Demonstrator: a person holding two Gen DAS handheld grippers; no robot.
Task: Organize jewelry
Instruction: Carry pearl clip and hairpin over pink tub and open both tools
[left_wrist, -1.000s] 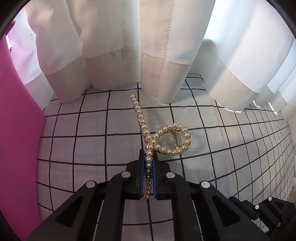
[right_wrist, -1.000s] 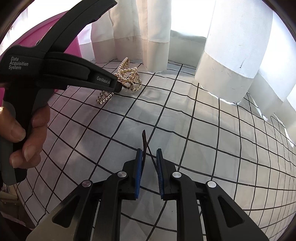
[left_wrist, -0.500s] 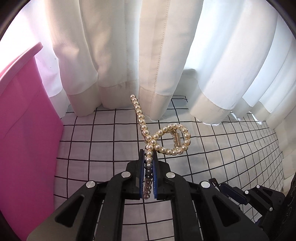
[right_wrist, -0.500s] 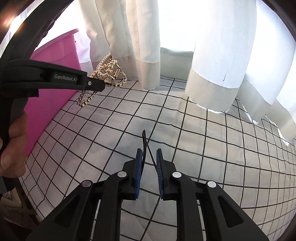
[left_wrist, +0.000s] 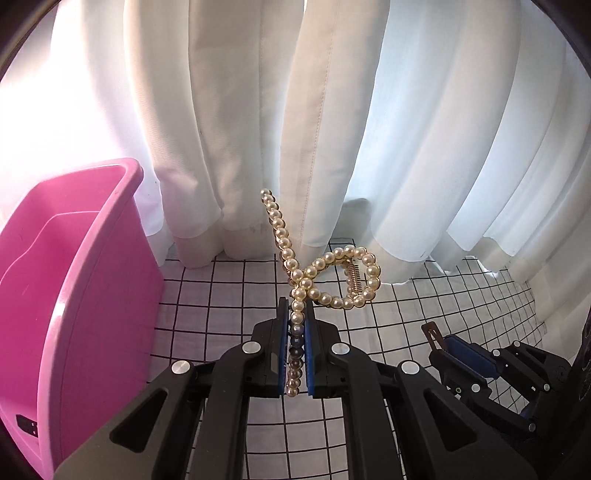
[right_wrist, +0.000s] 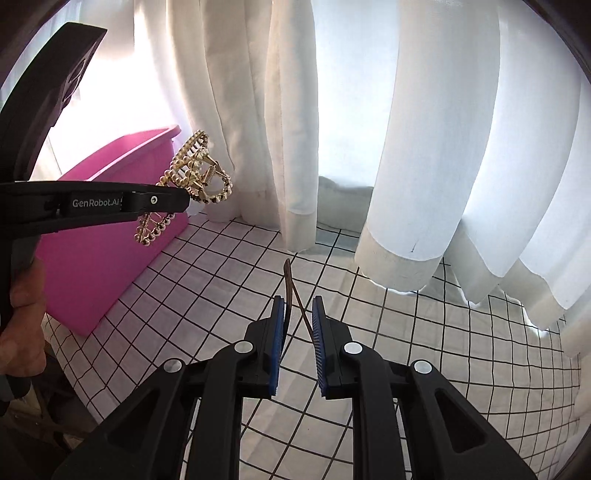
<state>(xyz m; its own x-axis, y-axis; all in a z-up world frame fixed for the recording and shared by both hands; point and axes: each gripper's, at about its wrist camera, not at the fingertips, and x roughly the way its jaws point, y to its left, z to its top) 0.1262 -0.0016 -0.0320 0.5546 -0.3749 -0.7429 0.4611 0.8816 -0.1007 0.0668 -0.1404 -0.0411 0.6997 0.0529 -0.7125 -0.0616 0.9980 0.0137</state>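
Pearl hair claw (left_wrist: 334, 275): gold-framed clip set with cream pearls, one looped side and one long pearl arm, coil spring visible.

Left wrist view. The claw is held above the white black-grid cloth (left_wrist: 229, 295), one pearl arm pinched between the blue pads of the left gripper (left_wrist: 296, 314), jaws clamped tight on it. Pink bin (left_wrist: 74, 277) at left, open-topped, an inner divider showing. White curtains (left_wrist: 332, 129) behind. Right gripper (left_wrist: 441, 341) low at right, a thin brown hair clip (left_wrist: 431, 332) sticking out of its tip.

Right wrist view. Right gripper (right_wrist: 298, 314) jaws drawn close on the brown hair clip (right_wrist: 291, 291), whose two legs splay between the pads; its tip points up. Left gripper (right_wrist: 186, 197) at left, carrying the pearl hair claw (right_wrist: 195, 177) in the air beside the pink bin (right_wrist: 110, 229). A hand (right_wrist: 22, 317) grips its handle. Cloth (right_wrist: 406, 332) below, curtains (right_wrist: 443, 147) behind.
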